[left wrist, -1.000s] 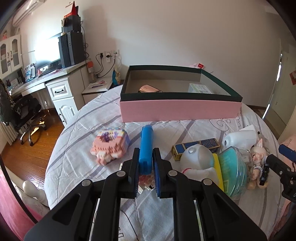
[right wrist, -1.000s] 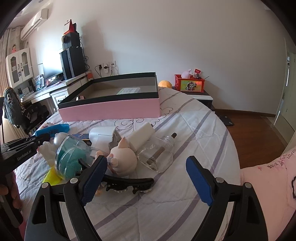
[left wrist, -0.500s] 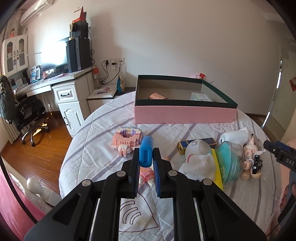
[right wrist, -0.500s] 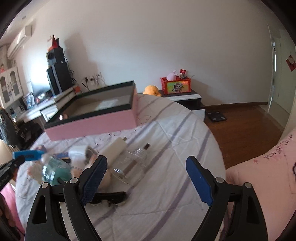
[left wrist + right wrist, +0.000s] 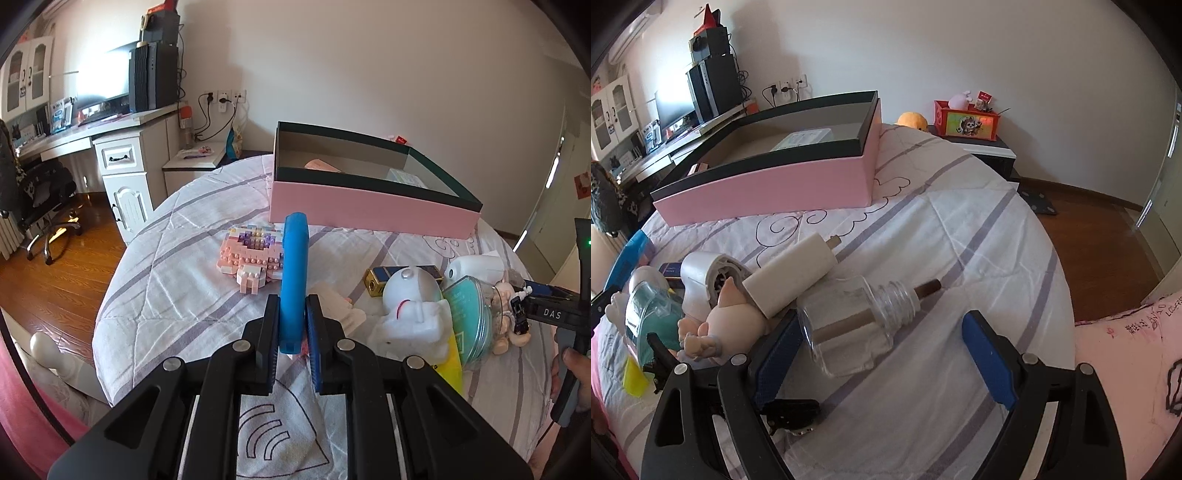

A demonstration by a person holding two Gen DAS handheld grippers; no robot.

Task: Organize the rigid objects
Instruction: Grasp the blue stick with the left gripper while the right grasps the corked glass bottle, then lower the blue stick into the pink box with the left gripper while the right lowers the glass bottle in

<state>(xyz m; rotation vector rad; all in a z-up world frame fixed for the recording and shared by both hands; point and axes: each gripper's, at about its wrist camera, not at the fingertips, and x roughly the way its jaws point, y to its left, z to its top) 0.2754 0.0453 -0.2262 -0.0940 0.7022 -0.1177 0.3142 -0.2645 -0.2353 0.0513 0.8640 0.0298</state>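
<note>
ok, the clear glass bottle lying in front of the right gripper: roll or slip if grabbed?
The glass bottle lies on its side, round-bodied, so it could roll. Smooth glass may slip in the pads. Looks empty except for a stick inside, so probably light, but breakable.

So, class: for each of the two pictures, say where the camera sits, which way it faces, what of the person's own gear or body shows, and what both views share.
Left wrist view: on the left hand-held gripper, looking across the bed at the pink box; its pads clamp a blue bar; the person's other hand shows at right.
Right wrist view: on the right hand-held gripper, open, facing a clear glass bottle and the box.
Shared: box, blue bar, pig figurine, teal-lidded jar.
</note>
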